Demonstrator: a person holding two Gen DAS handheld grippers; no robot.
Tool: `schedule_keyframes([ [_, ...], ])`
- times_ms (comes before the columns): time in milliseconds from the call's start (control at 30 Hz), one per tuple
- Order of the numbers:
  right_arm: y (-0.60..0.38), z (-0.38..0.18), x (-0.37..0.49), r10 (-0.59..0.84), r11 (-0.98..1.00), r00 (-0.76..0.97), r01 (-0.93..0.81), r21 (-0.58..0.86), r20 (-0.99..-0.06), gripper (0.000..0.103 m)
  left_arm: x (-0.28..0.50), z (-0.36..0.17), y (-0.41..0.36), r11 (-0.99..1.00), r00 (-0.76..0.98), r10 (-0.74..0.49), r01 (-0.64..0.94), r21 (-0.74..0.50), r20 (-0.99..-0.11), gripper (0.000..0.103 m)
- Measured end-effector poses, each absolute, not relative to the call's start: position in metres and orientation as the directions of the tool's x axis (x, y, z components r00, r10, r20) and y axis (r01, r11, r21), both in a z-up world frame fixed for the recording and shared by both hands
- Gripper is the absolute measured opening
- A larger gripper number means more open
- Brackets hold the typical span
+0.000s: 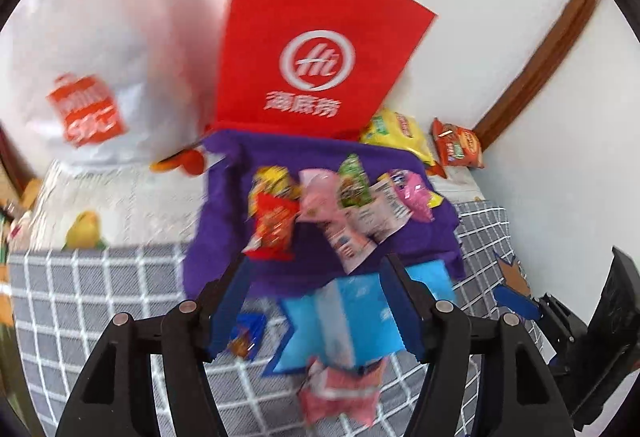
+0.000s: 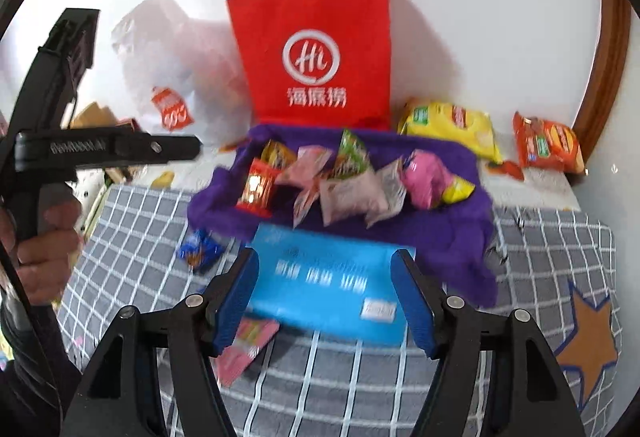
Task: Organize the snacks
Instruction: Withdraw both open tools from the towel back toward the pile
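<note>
A purple cloth [image 1: 224,237] [image 2: 452,237] lies on the checked blanket with several small snack packets [image 1: 276,221] [image 2: 348,193] heaped on it. A flat blue packet [image 1: 348,317] [image 2: 320,289] rests on the blanket at the cloth's near edge. My left gripper [image 1: 316,261] hovers over the blue packet, jaws open and pads not pressing on anything. My right gripper [image 2: 326,257] hangs above the same packet, also open and holding nothing. A pink packet [image 1: 340,393] [image 2: 244,349] and a small dark-blue snack [image 1: 244,333] [image 2: 198,247] lie loose nearby.
A red paper bag [image 1: 320,49] [image 2: 316,53] stands against the white wall behind the cloth. To its right lie a yellow chip bag [image 2: 452,127] and an orange biscuit pack [image 2: 548,147]. A white plastic bag [image 1: 92,77] slumps at left. A hand [image 2: 44,245] holds the left gripper's handle.
</note>
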State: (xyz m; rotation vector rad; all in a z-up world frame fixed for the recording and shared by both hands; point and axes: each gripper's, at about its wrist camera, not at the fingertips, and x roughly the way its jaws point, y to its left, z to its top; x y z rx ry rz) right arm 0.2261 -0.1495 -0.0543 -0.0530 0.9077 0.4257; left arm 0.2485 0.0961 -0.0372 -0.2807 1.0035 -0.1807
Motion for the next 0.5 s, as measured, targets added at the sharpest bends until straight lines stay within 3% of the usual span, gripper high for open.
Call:
schedule_keyframes([
  [500,-0.113,-0.112,0.191,0.396,0.894,0.376,-0.366,0.259,-0.838,0.076,0.187,-0.069,0.134,0.952,0.507,-0.222,-0.073,-0.298,-0.833,0.064],
])
